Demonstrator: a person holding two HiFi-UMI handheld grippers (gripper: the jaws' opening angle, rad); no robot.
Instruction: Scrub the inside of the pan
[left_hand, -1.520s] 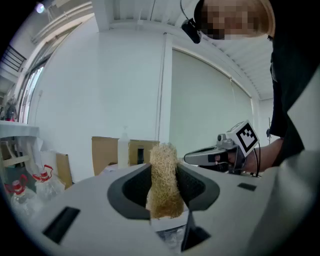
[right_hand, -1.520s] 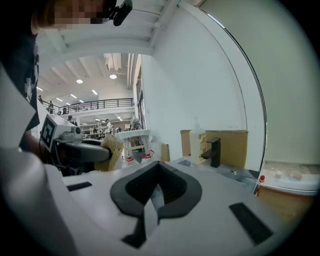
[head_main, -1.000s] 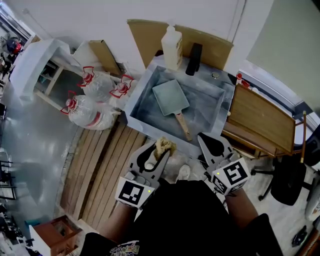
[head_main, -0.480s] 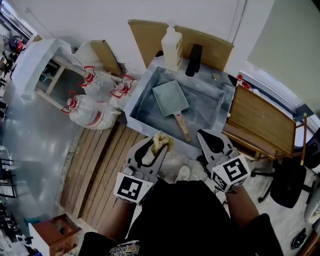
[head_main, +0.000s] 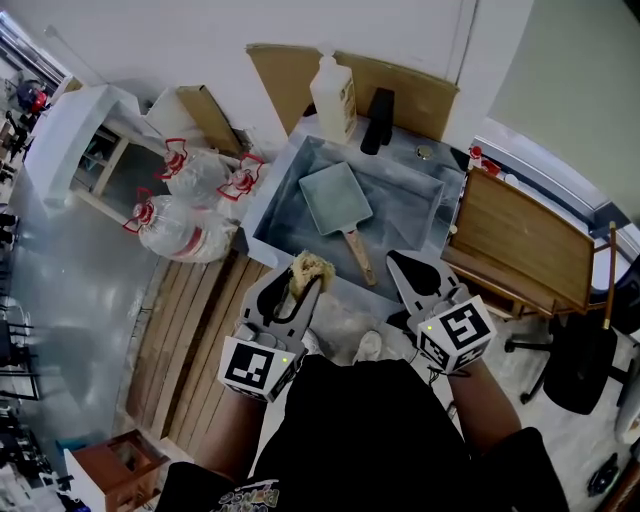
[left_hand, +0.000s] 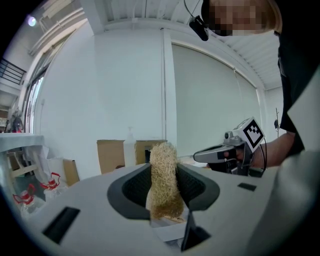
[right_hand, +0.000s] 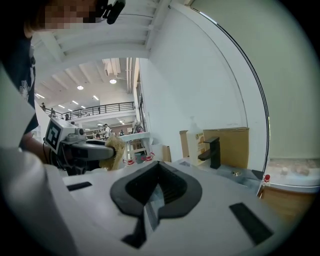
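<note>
Tan fibre scrubber (head_main: 310, 268), clamped in the left hand-held gripper (head_main: 303, 283), is now closer to the near edge of the sink (head_main: 272, 218). The right hand-held gripper (head_main: 398, 262) is closed and empty. The pan (head_main: 335, 198) waits unscrubbed.

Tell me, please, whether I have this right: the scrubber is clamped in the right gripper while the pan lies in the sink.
Not quite. The scrubber is clamped in the left gripper, as the left gripper view shows; the right gripper is shut on nothing. The pan does lie in the sink.
</note>
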